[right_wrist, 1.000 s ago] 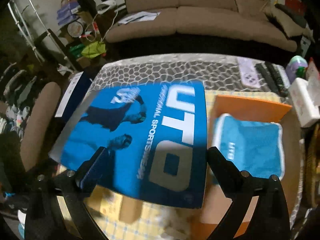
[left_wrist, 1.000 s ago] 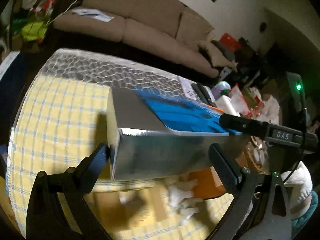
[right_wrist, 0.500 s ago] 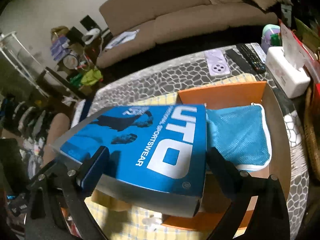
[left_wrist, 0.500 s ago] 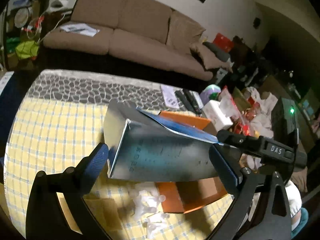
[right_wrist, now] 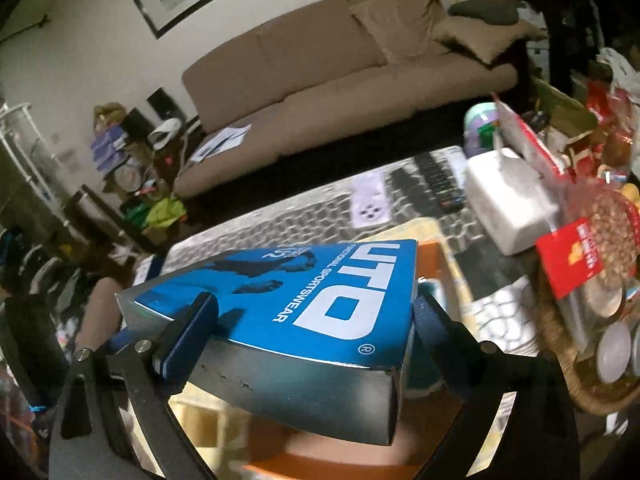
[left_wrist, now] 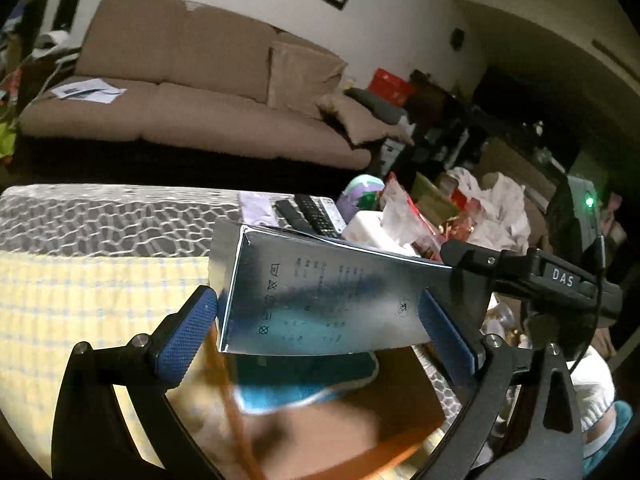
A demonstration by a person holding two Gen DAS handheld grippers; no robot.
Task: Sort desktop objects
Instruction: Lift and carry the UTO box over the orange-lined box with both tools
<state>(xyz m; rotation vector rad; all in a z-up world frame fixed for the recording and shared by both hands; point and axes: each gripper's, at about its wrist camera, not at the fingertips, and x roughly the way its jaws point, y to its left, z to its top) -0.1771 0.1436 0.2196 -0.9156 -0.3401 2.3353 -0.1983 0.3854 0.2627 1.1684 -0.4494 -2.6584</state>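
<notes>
Box [right_wrist: 320,300] between both grippers' fingers [right_wrist: 188,332]

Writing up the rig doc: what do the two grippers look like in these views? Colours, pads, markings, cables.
Both are black, angular two-finger frames with silver screws at the joints. Left gripper and right gripper carry blue knurled pads on the fingertips. In the left view the other gripper's black body shows white "DAS" lettering and a thin black cable. No sleeve or hand is visible.

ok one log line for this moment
left tool: shut on blue-and-silver UTO box | right tool: shut on box | box: lifted above orange tray
</notes>
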